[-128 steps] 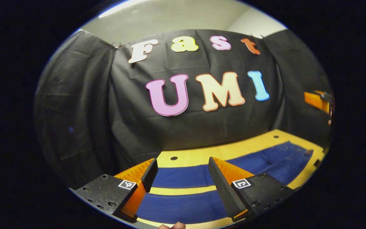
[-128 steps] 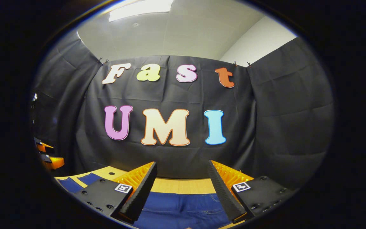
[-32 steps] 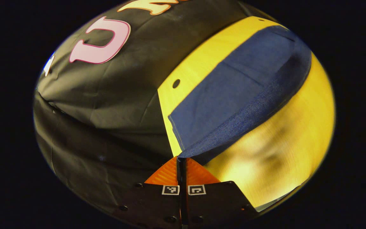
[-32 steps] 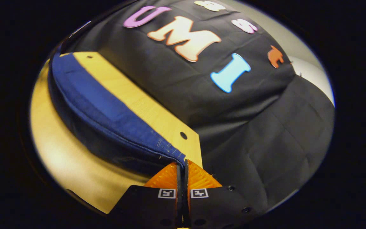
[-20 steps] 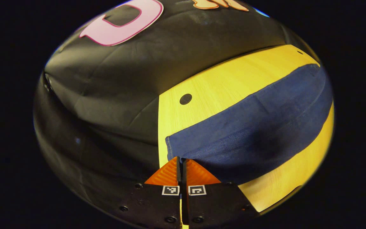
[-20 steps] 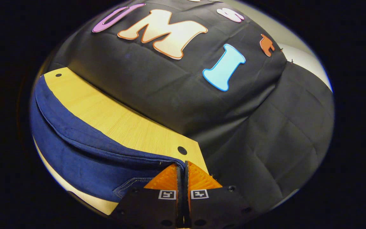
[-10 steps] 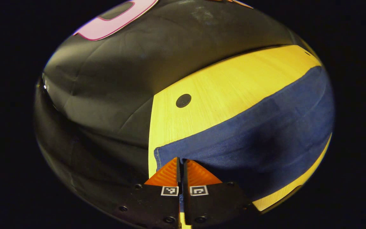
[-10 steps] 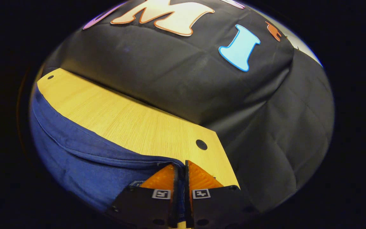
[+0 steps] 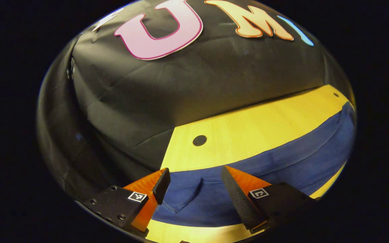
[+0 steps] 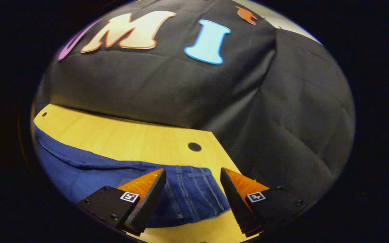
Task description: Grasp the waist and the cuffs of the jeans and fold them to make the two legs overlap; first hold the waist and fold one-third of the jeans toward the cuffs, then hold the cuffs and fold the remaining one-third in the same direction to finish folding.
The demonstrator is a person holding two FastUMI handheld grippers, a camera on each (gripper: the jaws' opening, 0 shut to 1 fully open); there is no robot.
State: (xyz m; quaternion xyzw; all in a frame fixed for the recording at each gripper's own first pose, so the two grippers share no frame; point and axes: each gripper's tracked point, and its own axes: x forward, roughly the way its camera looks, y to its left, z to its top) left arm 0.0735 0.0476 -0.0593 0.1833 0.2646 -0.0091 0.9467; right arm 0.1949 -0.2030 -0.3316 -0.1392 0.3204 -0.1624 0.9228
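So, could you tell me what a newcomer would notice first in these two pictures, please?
Most striking is the band of blue jeans lying flat across the yellow wooden table, in front of the black cloth wall. Next come the two tools: the left tool stands open above the cuff end, and the right tool stands open above the stitched waist end.

Wooden tabletop w/ round hole, black cloth wall behind

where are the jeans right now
The jeans lie flat along the near side of the wooden table, under both open grippers; the waist end sits between the right gripper's fingers.
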